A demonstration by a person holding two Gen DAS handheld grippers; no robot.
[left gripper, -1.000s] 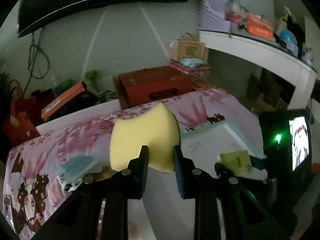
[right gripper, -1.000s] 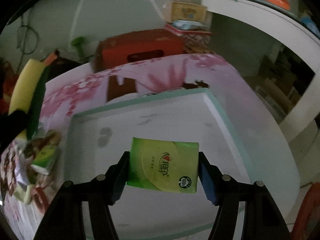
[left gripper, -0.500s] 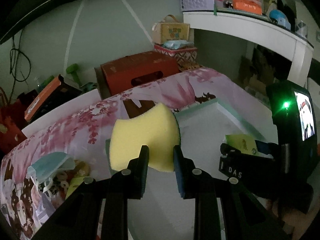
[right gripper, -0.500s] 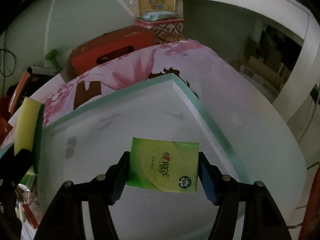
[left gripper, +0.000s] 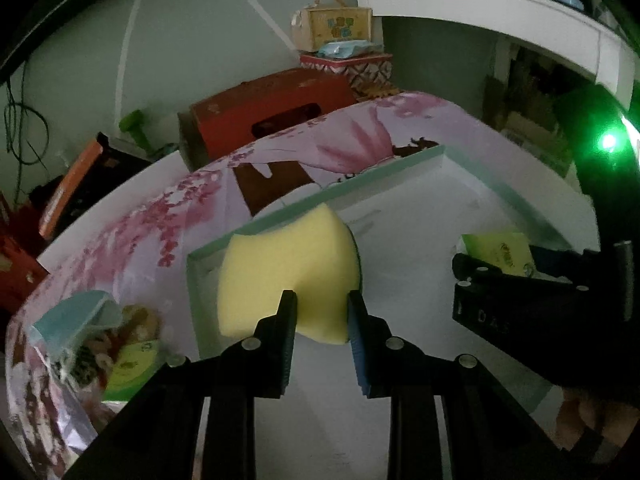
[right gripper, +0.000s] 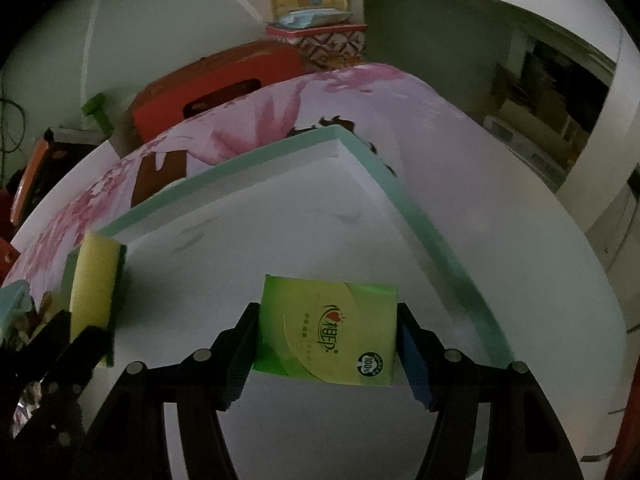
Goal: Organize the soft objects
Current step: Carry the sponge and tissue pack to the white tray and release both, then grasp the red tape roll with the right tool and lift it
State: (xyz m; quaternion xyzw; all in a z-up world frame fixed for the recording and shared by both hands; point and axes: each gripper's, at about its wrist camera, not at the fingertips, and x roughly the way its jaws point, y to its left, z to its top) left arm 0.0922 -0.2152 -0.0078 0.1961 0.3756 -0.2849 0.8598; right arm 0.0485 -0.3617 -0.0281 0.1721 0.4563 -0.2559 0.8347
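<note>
My left gripper [left gripper: 320,312] is shut on a yellow sponge [left gripper: 286,272] with a green backing and holds it over the left part of a white tray with a mint-green rim [left gripper: 384,168]. My right gripper [right gripper: 326,344] is shut on a green tissue pack [right gripper: 326,340] and holds it over the tray [right gripper: 392,184]. The right gripper with the pack [left gripper: 500,252] shows at the right of the left wrist view. The sponge [right gripper: 94,292] shows at the left of the right wrist view.
The tray lies on a pink floral cloth [left gripper: 168,216]. A pile of soft items with a light-blue mask [left gripper: 76,316] and a green pack [left gripper: 132,364] lies left of the tray. A red box [left gripper: 272,116] and stacked boxes [left gripper: 340,40] stand behind. A white shelf [left gripper: 500,8] is at upper right.
Both grippers have moved forward and down over the white tray, each still holding its object. The sponge now hangs above the tray's left part.
</note>
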